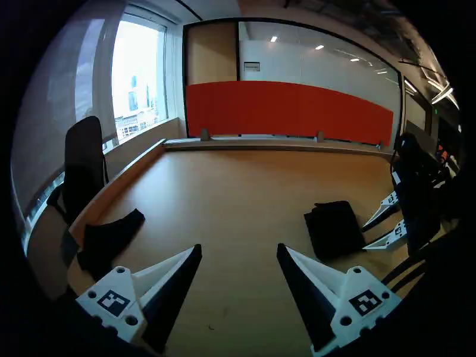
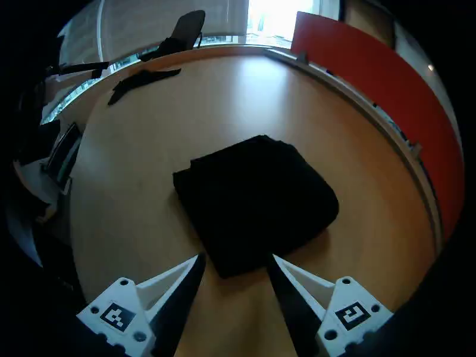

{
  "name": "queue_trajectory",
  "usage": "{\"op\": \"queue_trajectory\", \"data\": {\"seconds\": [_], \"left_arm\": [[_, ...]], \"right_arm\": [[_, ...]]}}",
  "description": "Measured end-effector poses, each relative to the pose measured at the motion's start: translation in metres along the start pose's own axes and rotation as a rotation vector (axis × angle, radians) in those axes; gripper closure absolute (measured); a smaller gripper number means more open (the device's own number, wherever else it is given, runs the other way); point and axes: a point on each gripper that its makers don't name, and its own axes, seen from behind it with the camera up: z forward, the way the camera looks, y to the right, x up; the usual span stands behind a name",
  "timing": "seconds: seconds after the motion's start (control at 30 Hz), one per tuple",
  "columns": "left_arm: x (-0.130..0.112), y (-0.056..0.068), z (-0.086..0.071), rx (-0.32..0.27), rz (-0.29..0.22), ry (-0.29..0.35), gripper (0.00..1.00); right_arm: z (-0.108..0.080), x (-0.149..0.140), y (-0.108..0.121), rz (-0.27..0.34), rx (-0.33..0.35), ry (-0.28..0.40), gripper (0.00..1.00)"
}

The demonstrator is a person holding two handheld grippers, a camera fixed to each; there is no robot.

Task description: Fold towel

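In the left gripper view, the left tongs [image 1: 238, 262] stand wide apart with nothing between them, over the bare wooden tabletop [image 1: 238, 190]. A little farther out and to the right lies the towel [image 1: 333, 229], black and folded into a thick, roughly square pad. The right tongs [image 1: 364, 237] reach in at its right edge. To the left, near the tabletop's edge, a second dark cloth [image 1: 110, 235] lies loose and crumpled, well apart from the towel. Behind it stands a black chair [image 1: 83, 166]. Farther back there is a bright window [image 1: 140, 83], and a long red panel [image 1: 285, 110] runs along the far side.

In the right gripper view, the right tongs [image 2: 235, 268] are spread, their tips at the near edge of the towel [image 2: 256, 202], one on each side of its nearest corner (whether they touch the fabric I cannot tell). The towel lies flat in the middle of the tabletop [image 2: 137, 178]. Far beyond it, the dark cloth [image 2: 140, 80] lies near the rim, the chair [image 2: 187, 27] stands behind that, and the red panel [image 2: 387, 101] curves along the right.
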Motion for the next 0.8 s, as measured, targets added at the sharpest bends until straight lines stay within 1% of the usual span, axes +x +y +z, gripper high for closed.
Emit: {"op": "queue_trajectory", "data": {"seconds": [0.2, 0.4, 0.53, 0.73, 0.8], "left_arm": [[-0.001, 0.001, 0.001, -0.002, 0.001, -0.001, 0.06], [-0.002, 0.002, 0.000, -0.002, 0.001, -0.002, 0.06], [-0.003, 0.002, 0.000, -0.003, -0.004, -0.003, 0.06], [-0.003, 0.003, 0.000, -0.005, -0.005, -0.003, 0.06], [-0.003, 0.003, 0.000, -0.005, -0.004, -0.004, 0.06]], "right_arm": [[0.001, -0.009, -0.003, 0.009, 0.000, -0.014, 0.26], [0.002, -0.019, -0.007, 0.009, 0.009, -0.036, 0.36], [0.002, -0.020, -0.008, 0.016, 0.009, -0.037, 0.40], [0.003, -0.021, -0.006, 0.042, 0.004, -0.033, 0.56], [0.004, -0.020, -0.005, 0.053, 0.003, -0.026, 0.58]]}}
